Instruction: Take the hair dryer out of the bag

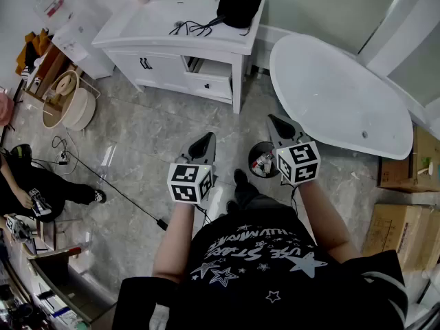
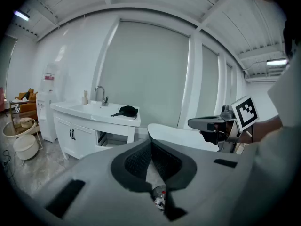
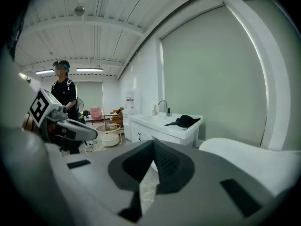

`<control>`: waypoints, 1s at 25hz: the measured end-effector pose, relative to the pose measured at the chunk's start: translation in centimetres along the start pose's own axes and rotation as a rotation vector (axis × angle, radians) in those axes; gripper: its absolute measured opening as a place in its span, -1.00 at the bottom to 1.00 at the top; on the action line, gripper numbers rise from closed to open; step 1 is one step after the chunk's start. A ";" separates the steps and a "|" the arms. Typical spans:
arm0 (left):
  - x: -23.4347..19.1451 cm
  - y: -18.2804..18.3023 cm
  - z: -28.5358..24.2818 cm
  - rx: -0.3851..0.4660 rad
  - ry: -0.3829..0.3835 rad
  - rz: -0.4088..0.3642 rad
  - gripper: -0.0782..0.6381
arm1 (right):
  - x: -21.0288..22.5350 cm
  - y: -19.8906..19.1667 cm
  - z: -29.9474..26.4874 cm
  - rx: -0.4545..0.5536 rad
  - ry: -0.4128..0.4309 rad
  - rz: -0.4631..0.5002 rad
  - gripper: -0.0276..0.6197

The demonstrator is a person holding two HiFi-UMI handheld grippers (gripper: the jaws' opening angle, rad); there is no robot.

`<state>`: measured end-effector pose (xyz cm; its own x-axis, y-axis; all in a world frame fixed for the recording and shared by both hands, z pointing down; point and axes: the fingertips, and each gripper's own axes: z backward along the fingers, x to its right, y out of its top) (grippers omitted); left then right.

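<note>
Grey marbled floor tiles (image 1: pixel 158 136) fill the middle of the head view, with a white vanity (image 1: pixel 155 20) at the top centre and a white bathtub (image 1: pixel 337 91) at the upper right. On the vanity's right end lies the black bag (image 1: pixel 239 9), and a black cord (image 1: pixel 192 27) trails out of it toward the basin. The hair dryer itself cannot be told apart from the bag.

Both grippers hang over the floor, well apart from the vanity. The left gripper (image 1: pixel 206 140) sits just below the frame's centre and the right gripper (image 1: pixel 277 122) is to the right of it. Each has its jaws pressed together on nothing (each gripper's own view shows the pads meeting). A small round waste bin (image 1: pixel 260 161) stands on the floor between them. Cardboard boxes (image 1: pixel 405 232) sit at the right edge.
</note>
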<state>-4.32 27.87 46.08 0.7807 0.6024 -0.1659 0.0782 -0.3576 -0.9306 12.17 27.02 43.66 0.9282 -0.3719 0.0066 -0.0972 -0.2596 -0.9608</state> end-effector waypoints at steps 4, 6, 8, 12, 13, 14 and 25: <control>-0.4 -0.8 0.5 -0.012 0.011 0.007 -0.75 | -0.5 -0.5 0.0 -0.006 0.009 -0.001 -0.90; -0.7 -1.2 0.9 -0.017 0.017 0.015 -0.75 | -0.8 -0.7 0.0 -0.012 0.010 -0.001 -0.90; -0.9 -1.5 1.4 -0.021 0.021 0.025 -0.75 | -1.0 -0.9 0.1 -0.019 0.007 -0.004 -0.90; -1.3 -2.2 2.6 -0.029 0.025 0.042 -0.75 | -1.7 -1.2 0.6 -0.024 -0.011 -0.022 -0.90; -1.4 -2.4 2.9 -0.031 0.026 0.046 -0.75 | -1.8 -1.3 0.7 -0.020 -0.012 -0.028 -0.90; -1.6 -2.6 3.1 -0.032 0.029 0.049 -0.75 | -1.9 -1.5 0.7 -0.016 -0.012 -0.034 -0.90; -5.0 -2.9 4.3 0.003 0.081 0.102 -0.75 | -2.7 -1.1 -2.4 -0.006 0.008 -0.030 -0.90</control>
<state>-11.14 28.98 48.15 0.8321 0.5031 -0.2333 -0.0063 -0.4121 -0.9111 8.89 26.14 45.36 0.9279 -0.3709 0.0377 -0.0715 -0.2764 -0.9584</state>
